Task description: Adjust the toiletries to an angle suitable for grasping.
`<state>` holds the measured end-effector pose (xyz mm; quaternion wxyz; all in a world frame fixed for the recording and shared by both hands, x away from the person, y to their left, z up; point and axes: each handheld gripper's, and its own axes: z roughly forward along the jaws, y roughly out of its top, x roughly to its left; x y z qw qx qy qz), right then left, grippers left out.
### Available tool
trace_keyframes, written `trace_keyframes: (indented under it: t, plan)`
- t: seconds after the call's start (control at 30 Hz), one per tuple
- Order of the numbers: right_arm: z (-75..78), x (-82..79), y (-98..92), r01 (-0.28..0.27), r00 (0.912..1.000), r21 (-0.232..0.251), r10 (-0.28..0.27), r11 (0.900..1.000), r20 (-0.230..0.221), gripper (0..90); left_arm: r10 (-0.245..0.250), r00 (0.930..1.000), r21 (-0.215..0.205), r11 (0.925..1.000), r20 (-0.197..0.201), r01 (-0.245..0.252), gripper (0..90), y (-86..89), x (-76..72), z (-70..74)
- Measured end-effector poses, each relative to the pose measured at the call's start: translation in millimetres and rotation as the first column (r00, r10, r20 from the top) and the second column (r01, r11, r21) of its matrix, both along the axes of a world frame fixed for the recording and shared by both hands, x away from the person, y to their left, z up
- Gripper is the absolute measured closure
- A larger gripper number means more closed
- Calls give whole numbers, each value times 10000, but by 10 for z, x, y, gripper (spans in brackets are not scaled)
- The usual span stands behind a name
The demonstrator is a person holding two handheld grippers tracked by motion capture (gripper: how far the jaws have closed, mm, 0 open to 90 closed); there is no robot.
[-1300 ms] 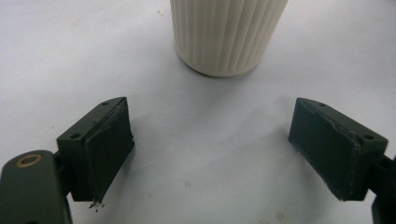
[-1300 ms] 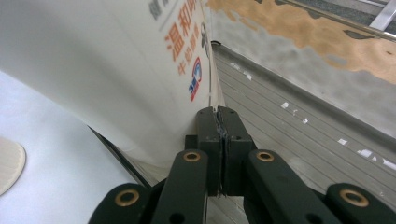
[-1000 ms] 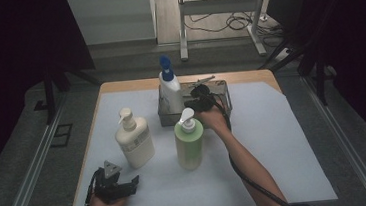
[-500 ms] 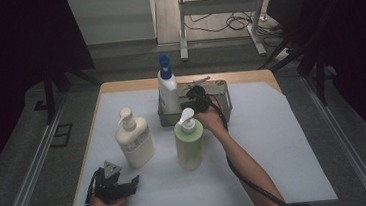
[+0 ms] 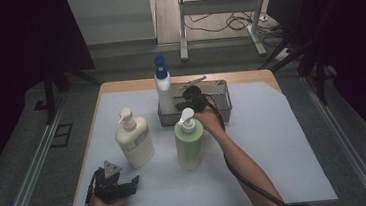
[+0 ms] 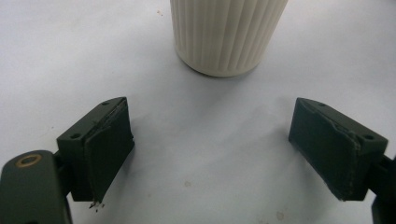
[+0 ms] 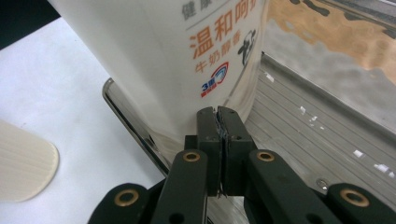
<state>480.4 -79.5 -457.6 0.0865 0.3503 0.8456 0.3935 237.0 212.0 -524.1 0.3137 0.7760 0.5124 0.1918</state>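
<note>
Two hand-held grippers are at work on a white-covered surface (image 5: 286,164). The right hand-held gripper (image 5: 190,96) reaches into a metal tray (image 5: 222,110) at the far middle of the surface, and the right gripper view shows its jaws (image 7: 218,122) pressed flat together with nothing between them, their tips right up against the lower wall of a white bottle with a blue pump top (image 5: 163,87). Whether the tips actually touch the bottle cannot be told. That bottle (image 7: 177,60) stands upright in the left end of the tray, its printed label turned toward the jaws, and the ribbed tray floor (image 7: 308,140) runs off to the right of it.

Just in front of the tray, close to the person's right wrist, stands a green pump bottle (image 5: 190,141), upright on the surface. To its left, apart from it, is a cream pump bottle (image 5: 134,140), also upright.

The left hand-held gripper (image 5: 128,184) rests low at the near left edge of the surface, with the grey plate on top. In the left gripper view its jaws stand wide apart and empty, the bare white cover between them, and the ribbed base of the cream pump bottle (image 6: 228,35) sits just ahead of them, not touching either jaw.
</note>
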Motion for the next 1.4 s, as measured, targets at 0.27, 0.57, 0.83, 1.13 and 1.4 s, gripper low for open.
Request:
trace_keyframes:
  t: [0.27, 0.57, 0.83, 1.13, 1.4]
  plan:
    - [10, 1, 22, -111, 9999, 149, 112, 9998, -99, 888, -9, 10000, 10, 10000, -2, 9, 131, 1, 1, 0]
    - [12, -1, 20, -86, 10000, -1, 86, 10000, -37, 870, -4, 10000, 3, 10000, 0, 4, 131, 0, 0, 0]
    - [81, -30, -16, -141, 9998, -62, 142, 9999, 135, 822, -2, 10000, 4, 10000, 8, 2, 131, -1, -1, 0]
    - [177, -106, -125, -76, 9989, -143, 83, 9999, 471, 719, -2, 10000, -1, 10000, 0, 2, 131, 0, 0, 0]
    - [291, -194, -221, -161, 9972, -67, 166, 9998, 735, 520, -2, 10000, 0, 10000, 1, 2, 131, 0, 0, 0]
